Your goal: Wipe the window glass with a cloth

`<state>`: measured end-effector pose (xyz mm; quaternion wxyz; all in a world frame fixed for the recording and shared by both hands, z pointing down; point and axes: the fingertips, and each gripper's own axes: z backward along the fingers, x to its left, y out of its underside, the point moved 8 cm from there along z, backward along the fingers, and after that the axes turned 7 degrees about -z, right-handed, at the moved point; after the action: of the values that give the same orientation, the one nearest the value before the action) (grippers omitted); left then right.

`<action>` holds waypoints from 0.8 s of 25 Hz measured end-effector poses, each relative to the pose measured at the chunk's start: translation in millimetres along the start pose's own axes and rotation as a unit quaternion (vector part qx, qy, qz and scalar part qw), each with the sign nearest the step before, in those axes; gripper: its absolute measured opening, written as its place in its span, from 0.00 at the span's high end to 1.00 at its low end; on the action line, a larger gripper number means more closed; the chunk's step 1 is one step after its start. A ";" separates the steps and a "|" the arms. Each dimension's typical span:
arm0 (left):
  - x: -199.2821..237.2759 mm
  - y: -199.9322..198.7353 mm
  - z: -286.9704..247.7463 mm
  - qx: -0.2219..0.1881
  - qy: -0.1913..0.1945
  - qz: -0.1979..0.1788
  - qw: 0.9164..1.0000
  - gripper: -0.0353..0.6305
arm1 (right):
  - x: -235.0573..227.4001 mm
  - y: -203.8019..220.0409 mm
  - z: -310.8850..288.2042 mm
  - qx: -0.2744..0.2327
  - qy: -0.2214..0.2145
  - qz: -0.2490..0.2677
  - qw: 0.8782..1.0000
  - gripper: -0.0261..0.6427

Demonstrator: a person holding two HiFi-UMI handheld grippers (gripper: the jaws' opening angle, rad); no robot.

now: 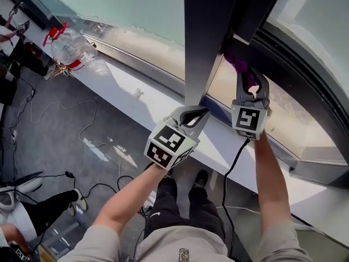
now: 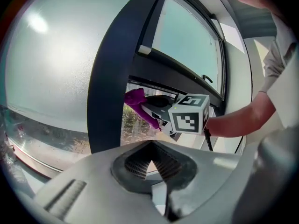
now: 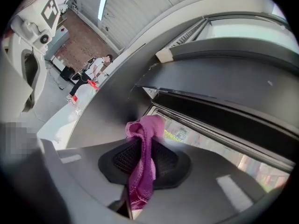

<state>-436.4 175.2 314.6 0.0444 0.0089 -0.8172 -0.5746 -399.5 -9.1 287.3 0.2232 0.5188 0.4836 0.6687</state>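
Note:
A purple cloth (image 1: 239, 65) is pinched in my right gripper (image 1: 248, 79), which is shut on it and holds it up against the lower corner of the window glass (image 1: 286, 113), just right of the dark vertical mullion (image 1: 204, 37). In the right gripper view the cloth (image 3: 145, 127) bunches above the pads and hangs down between them, close to the glass strip (image 3: 210, 143). My left gripper (image 1: 197, 113) hovers lower, in front of the mullion's foot, shut with nothing in it. From the left gripper view, its jaws (image 2: 149, 164) point toward the right gripper (image 2: 159, 108) and the cloth (image 2: 135, 99).
A white sill (image 1: 125, 91) runs under the window. A clear plastic bottle with red parts (image 1: 76, 48) lies on it at the far left. Cables (image 1: 82, 124) trail over the grey floor. Another person's leg and shoe (image 1: 52, 206) show at lower left.

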 end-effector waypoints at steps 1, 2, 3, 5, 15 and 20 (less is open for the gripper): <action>9.5 0.3 -2.5 0.001 0.004 -0.007 1.000 0.95 | 3.1 -0.5 -5.4 0.003 0.000 0.008 1.000 0.83; 19.2 1.1 -4.4 0.002 0.006 -0.014 1.000 0.95 | 7.1 -1.2 -10.9 0.005 -0.002 0.014 1.000 0.83; 27.5 3.4 -5.8 0.002 0.007 -0.018 1.000 0.95 | 11.5 -1.2 -15.3 0.008 -0.005 0.017 1.000 0.83; 38.1 11.7 -8.7 0.002 0.013 -0.020 1.000 0.95 | 19.0 2.6 -19.2 0.015 -0.009 0.019 1.000 0.83; 48.9 88.0 -43.1 0.033 0.038 -0.003 0.999 0.95 | 51.8 61.4 -29.8 0.085 -0.024 0.046 0.995 0.83; 51.3 134.6 -62.2 0.054 0.011 0.013 0.998 0.95 | 88.8 143.1 -32.7 0.140 -0.066 0.051 0.987 0.83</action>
<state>-477.5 159.2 465.1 0.0605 0.0069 -0.8463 -0.5292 -432.3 -13.6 455.6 0.1454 0.6120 0.5295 0.5692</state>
